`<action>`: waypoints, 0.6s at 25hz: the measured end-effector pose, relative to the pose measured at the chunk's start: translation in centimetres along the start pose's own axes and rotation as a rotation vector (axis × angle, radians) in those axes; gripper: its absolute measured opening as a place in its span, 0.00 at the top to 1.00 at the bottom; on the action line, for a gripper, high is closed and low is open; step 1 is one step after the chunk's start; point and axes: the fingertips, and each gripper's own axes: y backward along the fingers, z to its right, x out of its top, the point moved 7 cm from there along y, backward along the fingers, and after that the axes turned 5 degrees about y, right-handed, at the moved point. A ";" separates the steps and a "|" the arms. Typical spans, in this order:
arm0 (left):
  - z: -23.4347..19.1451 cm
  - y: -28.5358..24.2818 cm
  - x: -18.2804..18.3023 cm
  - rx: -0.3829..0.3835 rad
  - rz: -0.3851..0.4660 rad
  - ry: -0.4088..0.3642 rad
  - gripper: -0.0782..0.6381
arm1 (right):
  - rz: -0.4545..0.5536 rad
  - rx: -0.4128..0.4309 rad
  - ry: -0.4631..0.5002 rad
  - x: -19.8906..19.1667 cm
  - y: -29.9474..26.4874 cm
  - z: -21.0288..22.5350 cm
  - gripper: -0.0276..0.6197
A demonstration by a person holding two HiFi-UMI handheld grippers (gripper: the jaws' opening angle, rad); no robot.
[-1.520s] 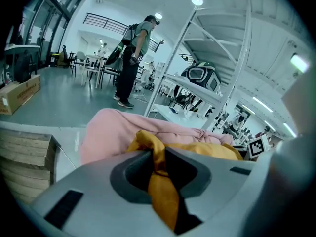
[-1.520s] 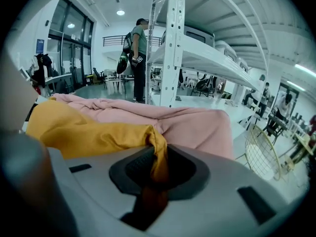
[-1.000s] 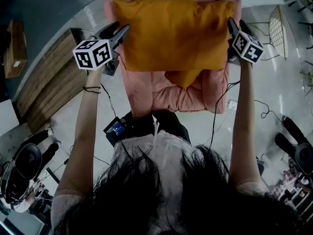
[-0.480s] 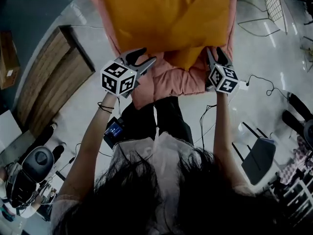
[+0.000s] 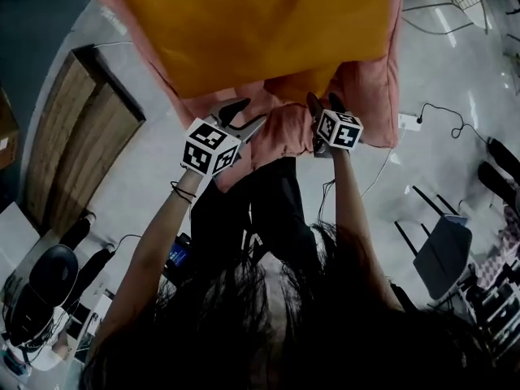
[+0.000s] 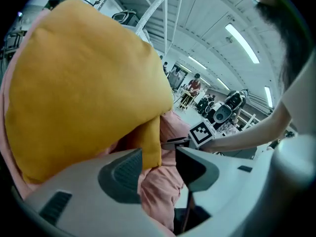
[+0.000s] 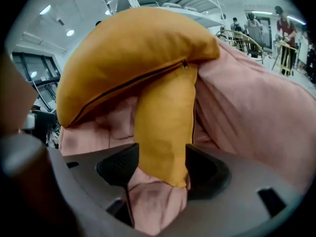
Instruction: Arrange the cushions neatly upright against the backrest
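2 jaws just widening, right hand-held gripper (image 5: 323, 100) straddles a corner of the orange cushion (image 5: 252, 23). Left hand-held gripper (image 5: 250, 114) gapes, gripping nothing, at the pink seat (image 5: 370, 88)'s front edge.

Large orange cushion (image 5: 252, 23) filling the pink chair (image 5: 374, 96), small cushion (image 7: 165, 127) drooping in front, floor (image 5: 138, 177) free either side

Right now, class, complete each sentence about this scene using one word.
The orange cushion rests on a ___ chair.
The left gripper has its jaws ___.
A dark band circles the person's ___ wrist.
Missing words: pink; open; left.
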 end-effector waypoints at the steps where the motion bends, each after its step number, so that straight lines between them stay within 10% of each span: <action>1: -0.1 -0.7 -0.5 -0.001 -0.008 0.008 0.59 | -0.016 -0.009 -0.005 -0.3 -0.9 0.6 0.53; 15: -1.6 -2.6 -4.6 0.001 -0.050 0.101 0.59 | -0.097 0.133 -0.002 -0.1 -5.9 2.6 0.61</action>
